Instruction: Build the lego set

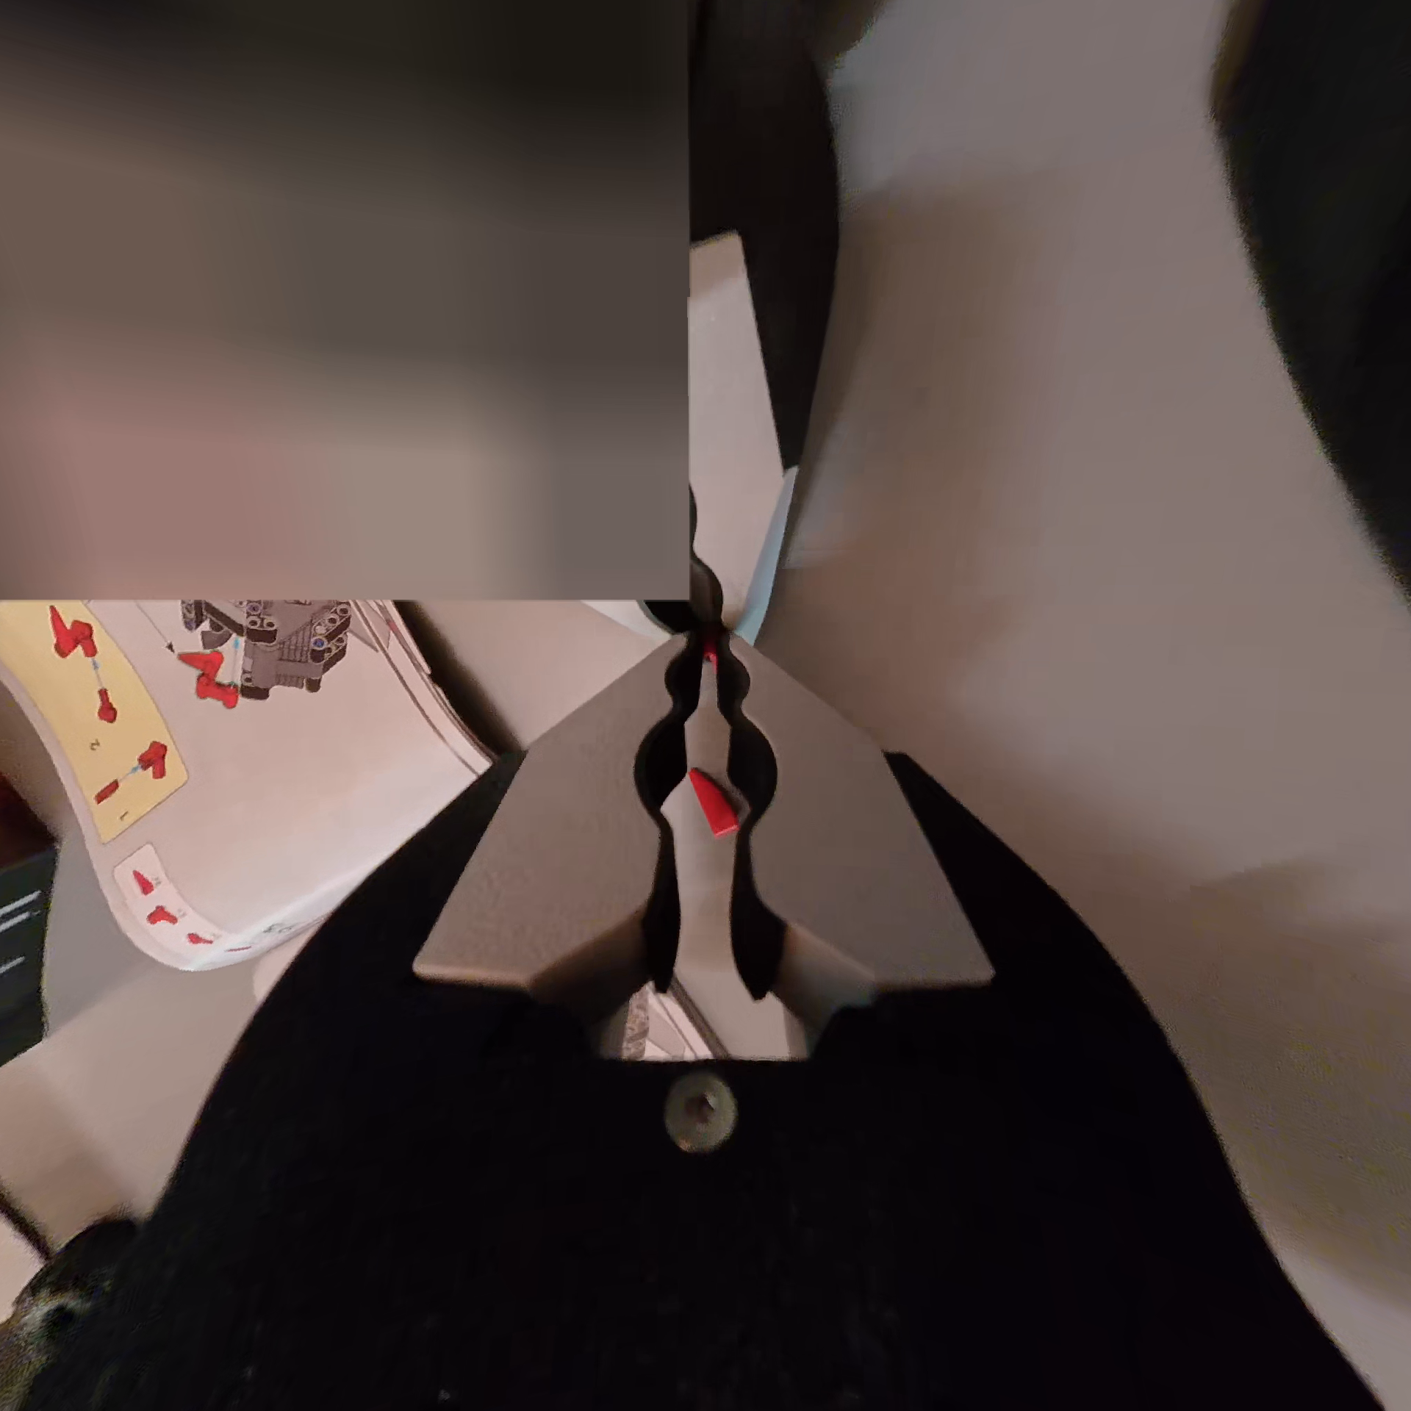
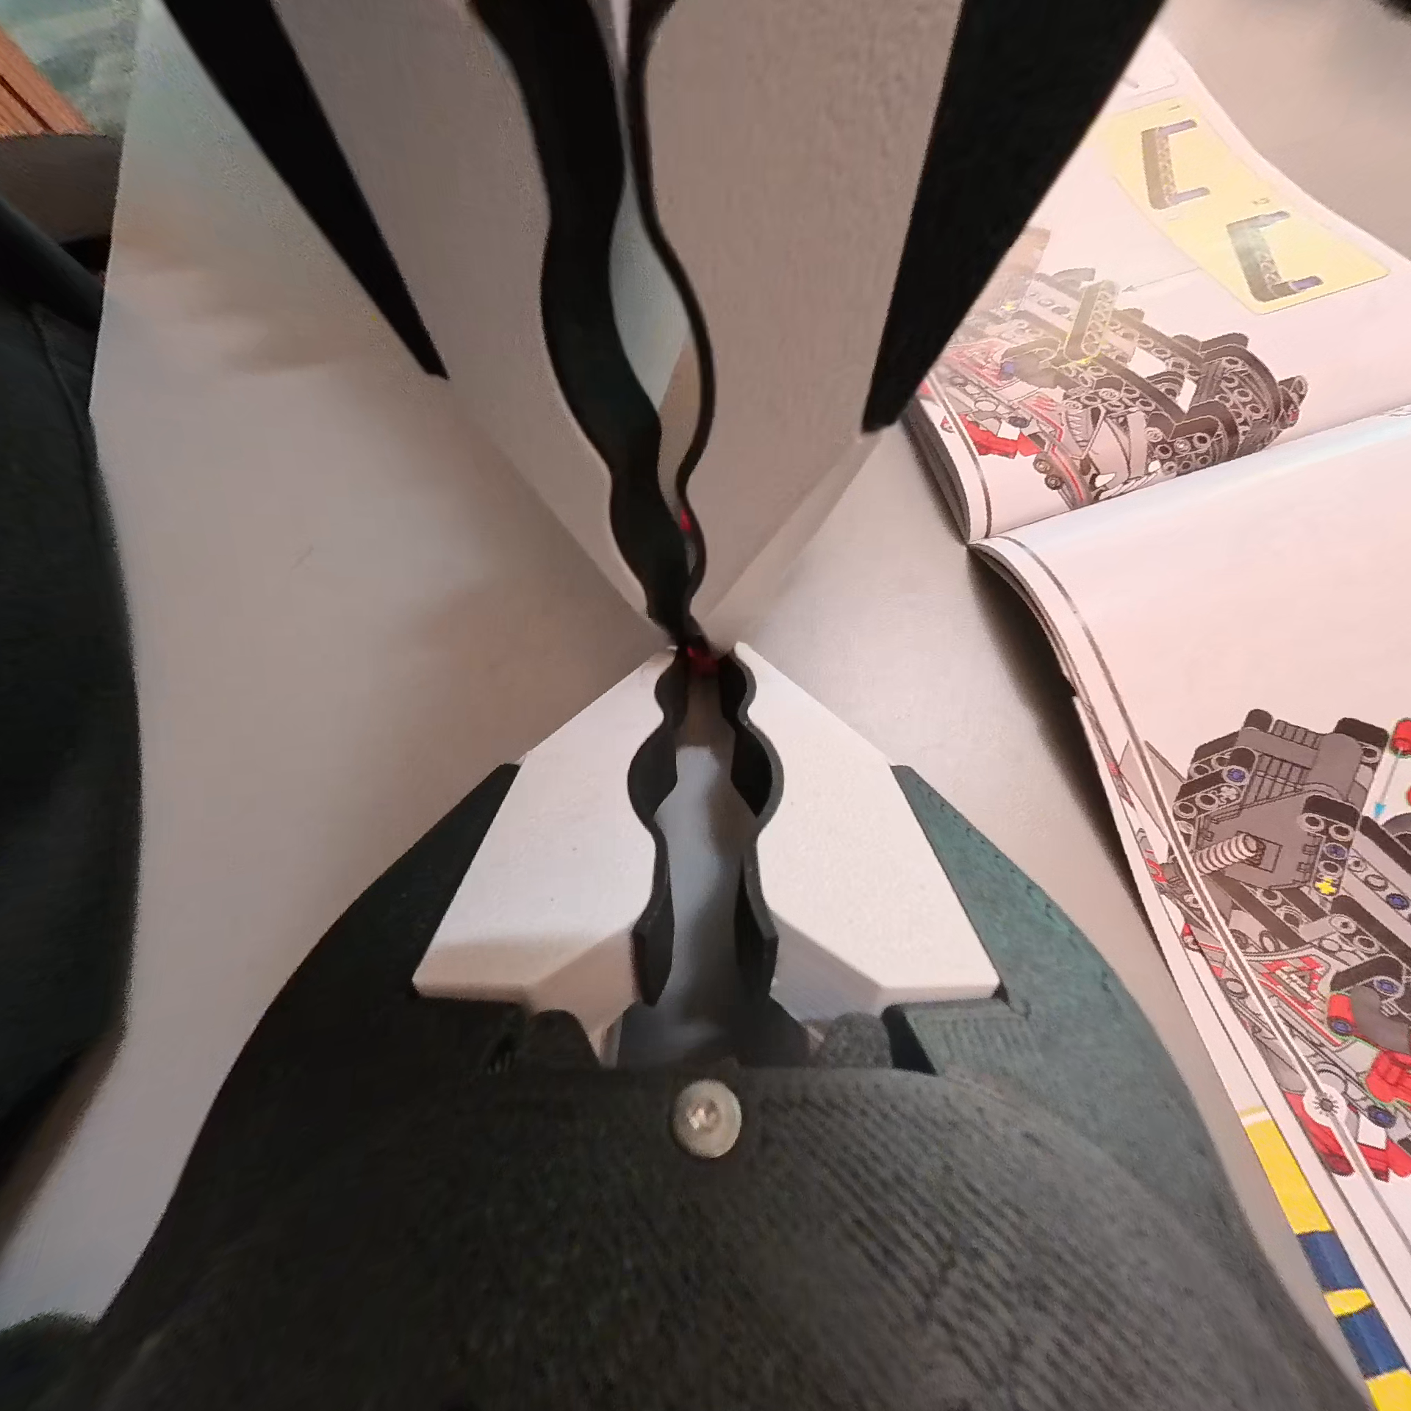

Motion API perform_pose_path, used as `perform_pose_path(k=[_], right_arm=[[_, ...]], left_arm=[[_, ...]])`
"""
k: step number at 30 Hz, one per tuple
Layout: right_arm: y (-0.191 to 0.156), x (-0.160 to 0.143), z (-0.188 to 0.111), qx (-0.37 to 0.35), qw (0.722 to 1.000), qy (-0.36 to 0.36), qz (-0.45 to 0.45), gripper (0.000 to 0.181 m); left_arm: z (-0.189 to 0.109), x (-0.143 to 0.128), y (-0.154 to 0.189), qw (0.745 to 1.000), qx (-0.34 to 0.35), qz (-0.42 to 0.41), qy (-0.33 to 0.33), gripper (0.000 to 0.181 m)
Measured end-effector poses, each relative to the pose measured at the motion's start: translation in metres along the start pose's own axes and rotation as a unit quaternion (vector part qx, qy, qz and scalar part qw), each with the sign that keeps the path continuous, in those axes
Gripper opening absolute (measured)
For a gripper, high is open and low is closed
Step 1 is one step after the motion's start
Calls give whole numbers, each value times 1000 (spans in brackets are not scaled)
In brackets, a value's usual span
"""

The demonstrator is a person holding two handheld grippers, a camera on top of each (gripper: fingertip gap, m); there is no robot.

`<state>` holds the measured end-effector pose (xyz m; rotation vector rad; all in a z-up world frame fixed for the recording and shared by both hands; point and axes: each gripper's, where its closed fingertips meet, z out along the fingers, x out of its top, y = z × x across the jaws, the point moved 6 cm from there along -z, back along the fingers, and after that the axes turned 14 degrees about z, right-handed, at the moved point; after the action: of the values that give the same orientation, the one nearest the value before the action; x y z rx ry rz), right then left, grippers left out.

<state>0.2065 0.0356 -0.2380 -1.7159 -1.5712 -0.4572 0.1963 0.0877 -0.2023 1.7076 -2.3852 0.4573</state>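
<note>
My left gripper (image 1: 706,649) and my right gripper (image 2: 699,663) meet tip to tip above the grey table (image 2: 878,672). Each is closed on a small red lego piece, showing as a red sliver at the tips in the left wrist view (image 1: 710,653) and in the right wrist view (image 2: 699,658). I cannot tell whether it is one piece or two joined. In the right wrist view the left gripper (image 2: 682,611) comes down from the top. A red wedge piece (image 1: 716,802) shows through the gap between my left fingers; it seems to lie on the table.
An open instruction booklet (image 2: 1222,611) lies on the table to the right of the grippers; it also shows at the left in the left wrist view (image 1: 191,763). A dark sleeve (image 2: 46,611) fills the left edge. A dark box (image 1: 23,954) stands at the far left. My left and right fingertips are right by each other.
</note>
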Motion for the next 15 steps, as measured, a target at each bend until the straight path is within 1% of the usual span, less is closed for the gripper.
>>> perform_pose_path(k=[1, 5, 7, 9, 12, 13, 14, 15], right_arm=[[0, 0, 0, -4, 1000, 1, -4, 7], [-1, 0, 0, -7, 1000, 1, -9, 7], [-1, 0, 0, -8, 1000, 2, -11, 7], [-1, 0, 0, -10, 1000, 3, -14, 7], [-2, 0, -1, -6, 1000, 3, -17, 8], [-3, -1, -1, -1, 1000, 3, -17, 11], [-2, 0, -2, -7, 1000, 7, -17, 20], [-1, 1, -4, -22, 999, 19, -19, 24]], left_arm=[[0, -1, 0, 1000, -1, -7, 13, 1], [1, -6, 1, 997, 3, -49, 62, 1], [0, -8, 3, 995, 13, -57, 76, 1], [-4, -11, 4, 995, 33, -62, 75, 1], [-14, -12, 6, 988, 53, -96, 107, 1], [-16, -12, 6, 985, 58, -113, 120, 1], [-19, -13, 7, 980, 66, -134, 133, 1], [-20, -13, 8, 974, 67, -155, 150, 1]])
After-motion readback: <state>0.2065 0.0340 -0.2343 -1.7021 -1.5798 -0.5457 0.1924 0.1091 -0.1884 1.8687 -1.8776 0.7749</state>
